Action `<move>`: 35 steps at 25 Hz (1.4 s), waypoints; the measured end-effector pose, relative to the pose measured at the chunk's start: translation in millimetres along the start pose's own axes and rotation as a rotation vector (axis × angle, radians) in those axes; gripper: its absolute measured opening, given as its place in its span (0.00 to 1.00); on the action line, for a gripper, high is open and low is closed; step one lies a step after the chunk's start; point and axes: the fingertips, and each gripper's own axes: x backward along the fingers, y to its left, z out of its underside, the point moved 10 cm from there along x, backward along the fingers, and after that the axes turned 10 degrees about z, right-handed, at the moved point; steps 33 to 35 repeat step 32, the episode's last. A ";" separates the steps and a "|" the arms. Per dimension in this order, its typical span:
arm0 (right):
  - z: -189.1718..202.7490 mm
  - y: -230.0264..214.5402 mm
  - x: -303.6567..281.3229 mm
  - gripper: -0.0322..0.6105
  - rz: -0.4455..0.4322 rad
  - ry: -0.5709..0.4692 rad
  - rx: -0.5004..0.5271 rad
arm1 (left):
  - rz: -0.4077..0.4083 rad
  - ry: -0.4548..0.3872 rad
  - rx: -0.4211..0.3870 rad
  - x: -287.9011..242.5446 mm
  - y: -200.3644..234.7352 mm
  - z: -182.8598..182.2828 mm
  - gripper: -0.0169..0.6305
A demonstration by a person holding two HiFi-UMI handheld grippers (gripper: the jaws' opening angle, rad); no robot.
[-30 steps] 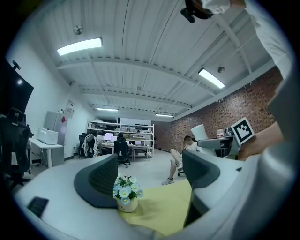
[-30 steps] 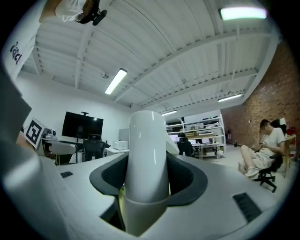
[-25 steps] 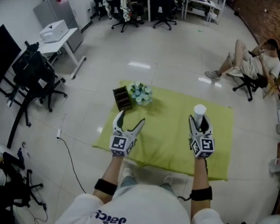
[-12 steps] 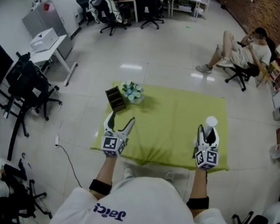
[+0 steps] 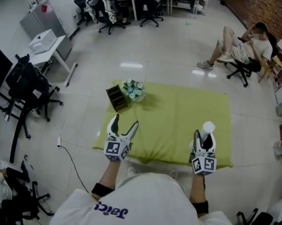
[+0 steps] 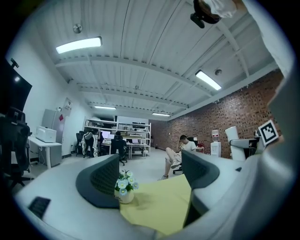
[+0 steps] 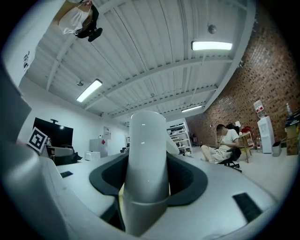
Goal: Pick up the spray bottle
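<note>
A green cloth [image 5: 170,116] lies spread on the pale floor, and everything here sits around it. Over the cloth's near right corner, the right gripper [image 5: 204,137] has its jaws clamped on the white spray bottle [image 5: 208,127], one jaw on each side of the bottle's body. In the right gripper view the bottle [image 7: 147,164] fills the gap between the dark jaws, with its rounded top pointing away from the camera. I cannot tell whether its base touches the cloth.

Over the cloth's near left edge, the left gripper [image 5: 124,125] has its jaws spread wide with nothing held between them. Its own view looks across the cloth [image 6: 159,206] toward a small flower pot [image 6: 124,187].

That flower pot [image 5: 133,90] stands on the cloth's far left corner, with a dark box [image 5: 117,97] just beside it at the cloth's left edge. Well beyond the cloth's far right corner, a person [image 5: 243,42] sits in an office chair [image 5: 241,71].
</note>
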 end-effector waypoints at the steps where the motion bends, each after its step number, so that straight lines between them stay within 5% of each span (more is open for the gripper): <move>1: 0.4 1.6 -0.2 0.43 -0.005 -0.001 0.002 | 0.002 0.002 -0.002 0.3 -0.3 1.0 0.67; 18: -10.1 21.0 -15.3 0.43 -0.032 -0.015 0.212 | 0.006 0.021 -0.043 7.9 -12.6 9.7 0.67; 35: -10.1 27.6 -24.4 0.43 -0.009 0.006 0.223 | -0.004 -0.009 -0.022 -0.3 -10.8 5.8 0.67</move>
